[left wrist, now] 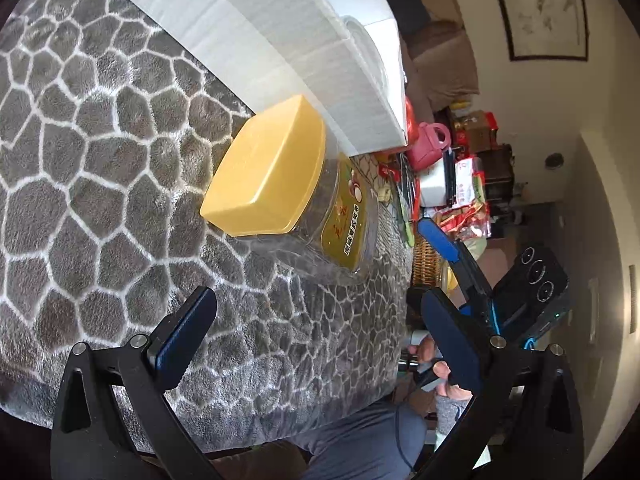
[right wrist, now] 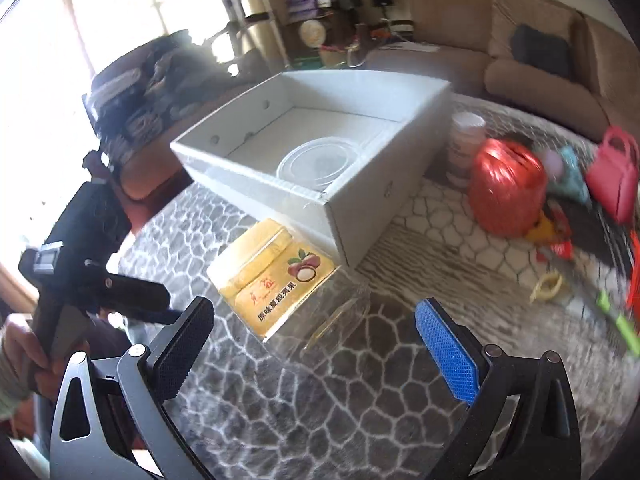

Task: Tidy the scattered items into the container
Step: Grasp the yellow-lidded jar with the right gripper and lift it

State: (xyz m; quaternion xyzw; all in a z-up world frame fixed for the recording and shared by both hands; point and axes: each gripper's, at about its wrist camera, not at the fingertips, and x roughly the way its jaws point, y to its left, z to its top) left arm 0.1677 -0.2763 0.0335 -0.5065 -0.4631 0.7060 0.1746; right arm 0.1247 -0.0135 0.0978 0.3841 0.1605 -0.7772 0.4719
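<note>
A clear plastic jar with a yellow lid (left wrist: 266, 172) and a yellow label lies on its side on the grey pebble-pattern blanket (left wrist: 100, 160), right beside the white box (left wrist: 280, 48). In the right wrist view the jar (right wrist: 280, 280) lies in front of the box's (right wrist: 384, 192) near corner. My left gripper (left wrist: 316, 336) is open and empty, a short way behind the jar's lid. My right gripper (right wrist: 316, 344) is open and empty, just short of the jar's clear base. A clear round tub (right wrist: 320, 162) lies inside the box.
To the right of the box are a white canister (right wrist: 466, 140), a red wrapped bundle (right wrist: 506, 188), a pink toy bag (right wrist: 614, 176), a teal item (right wrist: 572, 174) and small yellow, green and red bits (right wrist: 546, 284). A brown sofa (right wrist: 540, 60) is behind.
</note>
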